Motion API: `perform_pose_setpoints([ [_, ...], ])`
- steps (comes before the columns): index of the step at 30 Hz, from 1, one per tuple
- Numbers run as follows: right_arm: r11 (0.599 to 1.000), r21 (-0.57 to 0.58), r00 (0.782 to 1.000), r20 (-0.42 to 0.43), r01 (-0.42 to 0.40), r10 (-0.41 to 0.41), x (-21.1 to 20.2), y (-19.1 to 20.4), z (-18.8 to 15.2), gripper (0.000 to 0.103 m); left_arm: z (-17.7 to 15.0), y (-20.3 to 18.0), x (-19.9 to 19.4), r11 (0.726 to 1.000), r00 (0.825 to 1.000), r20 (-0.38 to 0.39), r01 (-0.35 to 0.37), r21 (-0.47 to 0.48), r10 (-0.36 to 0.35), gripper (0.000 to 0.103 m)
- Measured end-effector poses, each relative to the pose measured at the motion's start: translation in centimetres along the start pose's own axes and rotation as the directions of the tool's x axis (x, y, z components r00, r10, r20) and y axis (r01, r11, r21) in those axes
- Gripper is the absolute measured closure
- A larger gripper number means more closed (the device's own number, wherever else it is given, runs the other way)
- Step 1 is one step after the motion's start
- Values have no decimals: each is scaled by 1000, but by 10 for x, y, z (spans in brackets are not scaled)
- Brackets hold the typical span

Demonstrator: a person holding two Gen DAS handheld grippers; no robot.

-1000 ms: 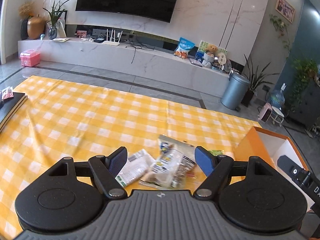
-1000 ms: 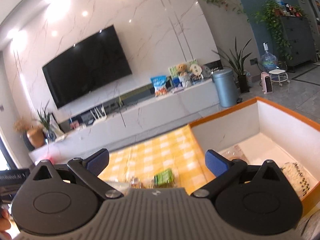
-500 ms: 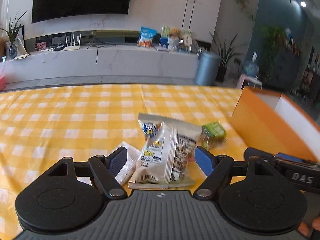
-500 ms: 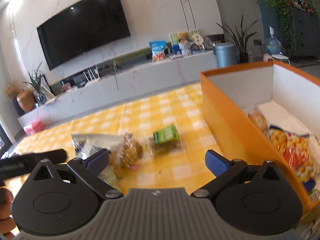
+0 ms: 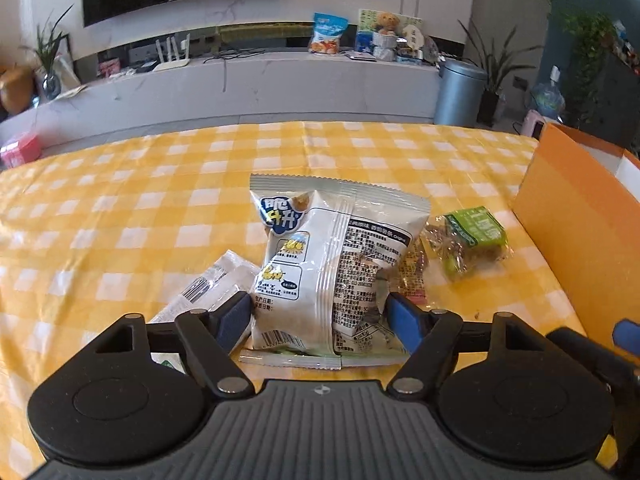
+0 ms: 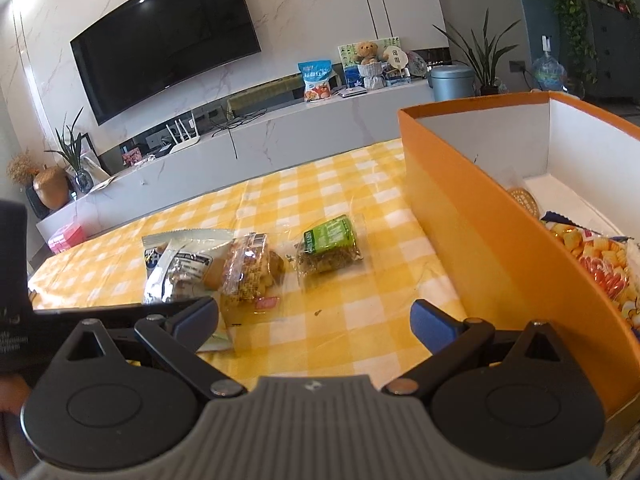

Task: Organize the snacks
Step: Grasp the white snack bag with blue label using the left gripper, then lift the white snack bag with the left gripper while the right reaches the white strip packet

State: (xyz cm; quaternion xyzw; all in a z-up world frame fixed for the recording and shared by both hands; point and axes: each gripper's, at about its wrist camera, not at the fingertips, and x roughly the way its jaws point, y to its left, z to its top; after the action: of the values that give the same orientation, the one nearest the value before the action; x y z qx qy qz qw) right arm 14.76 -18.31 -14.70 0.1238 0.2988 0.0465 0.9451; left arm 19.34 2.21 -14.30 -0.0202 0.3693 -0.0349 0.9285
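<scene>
White snack bag (image 5: 332,264) between wide left gripper (image 5: 320,316) jaws, contact unclear; right gripper (image 6: 314,320) wide, empty.

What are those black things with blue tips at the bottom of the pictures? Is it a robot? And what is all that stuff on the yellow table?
No robot: a person holds a two-finger grabber in each hand, and each carries a camera looking forward along its fingers. One picture comes from the left gripper, one from the right gripper.

On the yellow-and-white checked tablecloth lie snacks: a big white crinkly snack bag, a small clear packet with a barcode, a clear-wrapped brown pastry and a green-labelled clear packet. The orange cardboard box beside them already holds an orange-patterned snack bag.

The left gripper's open fingers sit either side of the white bag. Whether they touch it, I cannot tell. The right gripper is open and empty.
</scene>
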Motion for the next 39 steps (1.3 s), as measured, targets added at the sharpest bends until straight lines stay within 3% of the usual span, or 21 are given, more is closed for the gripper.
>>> perform_pose_setpoints([
  [3, 1000, -2, 1000, 7, 4, -4, -1, 0, 0, 3, 0, 5, -5, 999, 1000, 6, -5, -52, 5, 31],
  [8, 1000, 2, 1000, 6, -9, 9, -2, 0, -1, 3, 2, 8, -19, 999, 1000, -5, -9, -51, 9, 41],
  [14, 1000, -18, 999, 31, -15, 16, -8, 4, 0, 3, 5, 16, -55, 996, 1000, 6, 21, -89, -21, 43],
  [19, 1000, 8, 999, 30, -22, 22, -7, 12, 5, 3, 10, 33, -99, 993, 998, 58, -27, -117, 34, 43],
  [24, 984, 152, 995, -30, -94, 100, 2, 36, 7, 3, 13, 64, -133, 984, 991, 82, -90, -151, 103, 43],
  [27, 978, 171, 987, -90, -119, 135, 12, 59, 3, 3, 5, 84, -142, 975, 983, 86, -148, -165, 164, 43],
  [34, 981, 183, 976, -192, -67, 103, 38, 110, -5, 3, -8, 143, -139, 935, 981, 71, -147, -322, 179, 43],
  [37, 976, 211, 977, -195, -46, 88, 49, 124, -7, 3, -10, 156, -138, 924, 983, 72, -134, -359, 170, 43],
  [39, 980, 199, 985, -168, 8, 26, 49, 125, -8, 3, -14, 163, -136, 918, 985, 69, -123, -376, 160, 43],
])
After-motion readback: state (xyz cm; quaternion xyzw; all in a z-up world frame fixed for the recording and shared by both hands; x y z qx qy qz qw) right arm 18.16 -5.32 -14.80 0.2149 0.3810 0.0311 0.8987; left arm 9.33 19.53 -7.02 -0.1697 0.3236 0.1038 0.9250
